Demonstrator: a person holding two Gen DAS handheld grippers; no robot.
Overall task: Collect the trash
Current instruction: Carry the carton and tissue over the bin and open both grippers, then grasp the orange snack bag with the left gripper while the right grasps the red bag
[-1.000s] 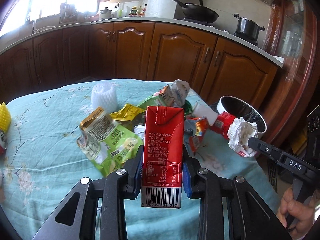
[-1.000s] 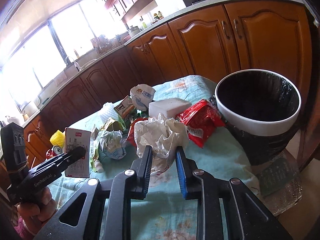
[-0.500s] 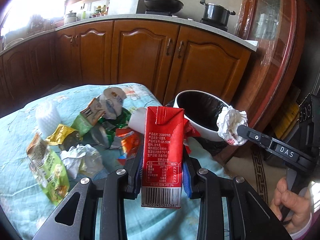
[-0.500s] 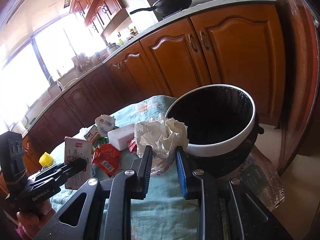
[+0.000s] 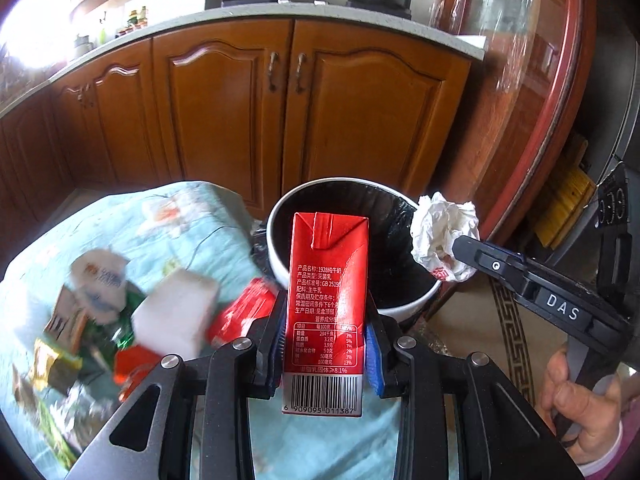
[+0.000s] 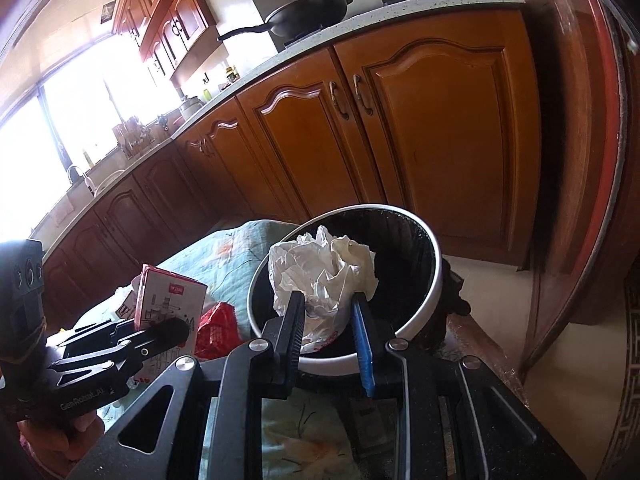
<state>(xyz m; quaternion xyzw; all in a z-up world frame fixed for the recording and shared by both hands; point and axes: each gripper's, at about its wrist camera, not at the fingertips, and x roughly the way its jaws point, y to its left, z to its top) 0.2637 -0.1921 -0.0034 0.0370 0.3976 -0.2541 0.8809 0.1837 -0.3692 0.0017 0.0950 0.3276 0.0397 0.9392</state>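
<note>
A crumpled white wrapper, clamped in the right gripper, is held over the black-lined bin, while an upright red carton, gripped by the left gripper, is held just short of its rim.

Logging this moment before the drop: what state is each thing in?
Left claw: shut on milk carton, upright.
Right claw: shut on crumpled paper, over the bin.
Bin: open, black liner.
Cupboard doors: closed.
</note>
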